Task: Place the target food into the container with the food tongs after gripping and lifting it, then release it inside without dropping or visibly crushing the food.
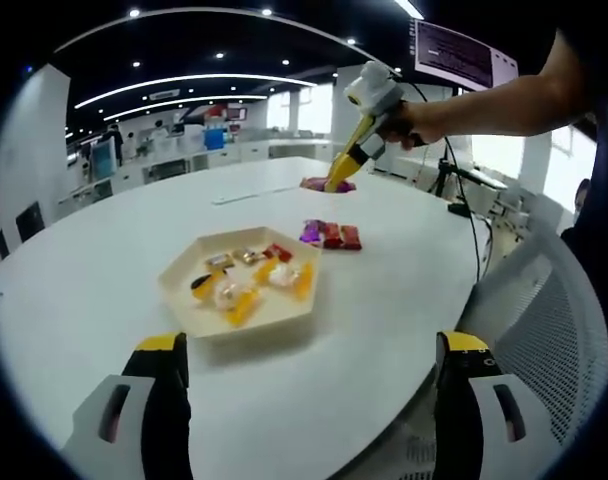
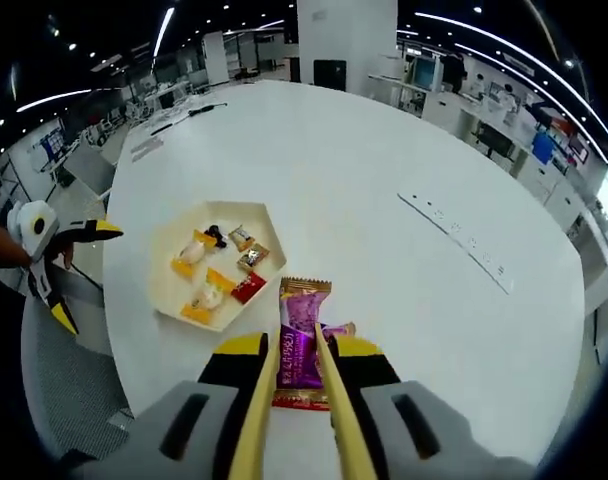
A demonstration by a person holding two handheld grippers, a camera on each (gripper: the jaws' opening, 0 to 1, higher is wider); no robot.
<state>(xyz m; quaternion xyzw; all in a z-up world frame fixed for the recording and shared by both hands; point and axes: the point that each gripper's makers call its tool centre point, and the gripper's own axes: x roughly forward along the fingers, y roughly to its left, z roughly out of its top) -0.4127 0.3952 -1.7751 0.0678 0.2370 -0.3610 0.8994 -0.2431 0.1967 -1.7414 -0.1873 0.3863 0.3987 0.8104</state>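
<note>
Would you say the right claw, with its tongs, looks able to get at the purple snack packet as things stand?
Probably yes: the right claw holds yellow tongs whose tips already straddle the purple snack packet on the white table, with nothing between them.

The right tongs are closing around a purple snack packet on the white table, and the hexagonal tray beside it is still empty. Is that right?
Not quite. The hexagonal tray is not empty: the right gripper view shows several wrapped sweets already in it. The rest stands: the right tongs straddle a purple snack packet on the white table.
</note>
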